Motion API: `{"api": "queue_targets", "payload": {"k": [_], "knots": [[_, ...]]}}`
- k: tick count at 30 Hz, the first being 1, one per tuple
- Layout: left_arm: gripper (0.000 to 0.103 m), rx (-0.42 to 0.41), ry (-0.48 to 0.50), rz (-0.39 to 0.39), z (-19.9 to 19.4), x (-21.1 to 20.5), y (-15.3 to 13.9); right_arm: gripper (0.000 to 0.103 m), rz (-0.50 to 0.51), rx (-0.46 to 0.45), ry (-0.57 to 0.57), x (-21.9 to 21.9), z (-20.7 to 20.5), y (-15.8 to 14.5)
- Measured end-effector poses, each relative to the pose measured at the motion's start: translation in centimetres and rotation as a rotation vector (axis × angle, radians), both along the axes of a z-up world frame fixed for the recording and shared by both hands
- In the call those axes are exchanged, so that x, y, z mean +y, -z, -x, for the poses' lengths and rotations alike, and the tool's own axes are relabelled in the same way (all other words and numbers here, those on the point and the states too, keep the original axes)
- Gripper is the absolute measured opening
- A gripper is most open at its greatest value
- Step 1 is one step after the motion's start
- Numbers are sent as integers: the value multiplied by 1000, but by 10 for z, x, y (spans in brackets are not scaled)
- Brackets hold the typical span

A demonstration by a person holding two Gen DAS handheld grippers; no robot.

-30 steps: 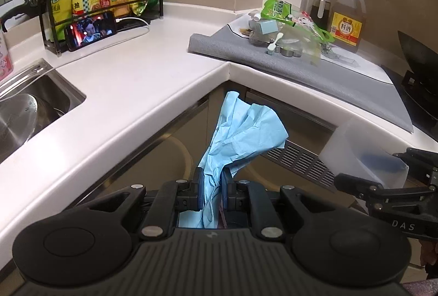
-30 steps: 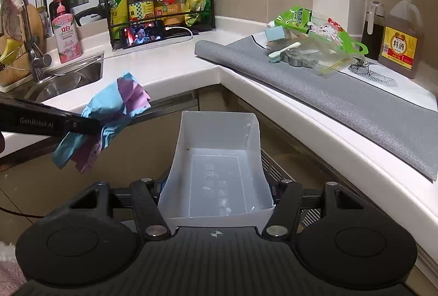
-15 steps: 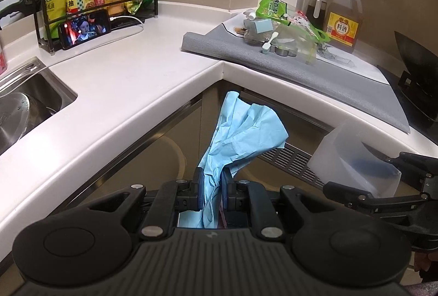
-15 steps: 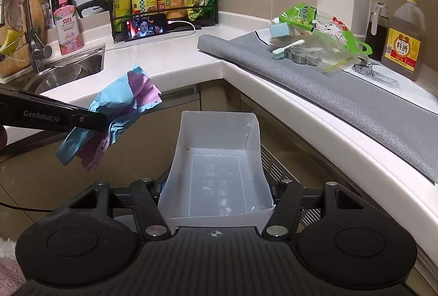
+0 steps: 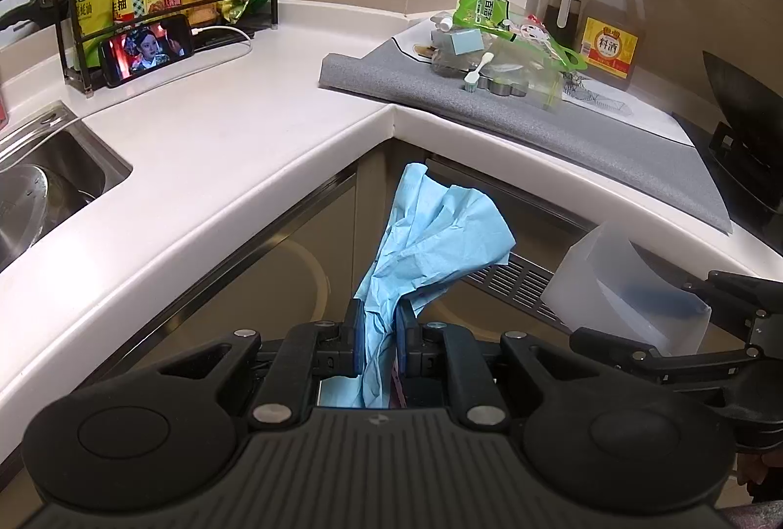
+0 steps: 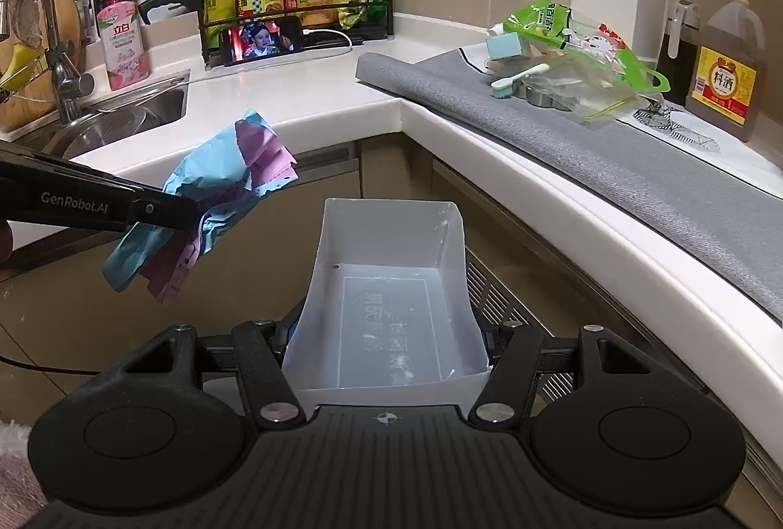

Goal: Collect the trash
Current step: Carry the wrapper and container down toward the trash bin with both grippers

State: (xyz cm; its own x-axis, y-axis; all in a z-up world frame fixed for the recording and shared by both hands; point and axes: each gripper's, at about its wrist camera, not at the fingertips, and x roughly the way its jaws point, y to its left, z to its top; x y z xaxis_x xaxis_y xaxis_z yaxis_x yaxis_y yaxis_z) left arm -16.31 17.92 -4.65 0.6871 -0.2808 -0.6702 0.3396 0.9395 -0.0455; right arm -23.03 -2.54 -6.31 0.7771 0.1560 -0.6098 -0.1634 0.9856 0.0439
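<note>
In front of the white L-shaped counter (image 5: pixel 205 167), below its corner: the left gripper (image 5: pixel 379 333) pinches a crumpled blue-and-pink paper wad (image 5: pixel 435 245), hanging left of the translucent white plastic bin (image 6: pixel 386 299) clamped in the right gripper (image 6: pixel 386 362). Light, soft and crushable, the paper probably holds best by its bunched middle. The bin appears empty.

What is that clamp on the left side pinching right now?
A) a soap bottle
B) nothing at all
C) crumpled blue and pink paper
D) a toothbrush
C: the left gripper has its jaws shut on the crumpled paper, blue with pink sheets showing in the right wrist view, held in the air beside the white plastic bin that the right gripper carries.
</note>
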Motion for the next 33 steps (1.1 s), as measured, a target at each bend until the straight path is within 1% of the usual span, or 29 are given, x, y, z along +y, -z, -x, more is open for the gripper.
{"api": "queue_targets", "payload": {"k": [33], "knots": [[14,7,2,-8,-1,-1,3,63,7,19,-18,2,-4,5]]}}
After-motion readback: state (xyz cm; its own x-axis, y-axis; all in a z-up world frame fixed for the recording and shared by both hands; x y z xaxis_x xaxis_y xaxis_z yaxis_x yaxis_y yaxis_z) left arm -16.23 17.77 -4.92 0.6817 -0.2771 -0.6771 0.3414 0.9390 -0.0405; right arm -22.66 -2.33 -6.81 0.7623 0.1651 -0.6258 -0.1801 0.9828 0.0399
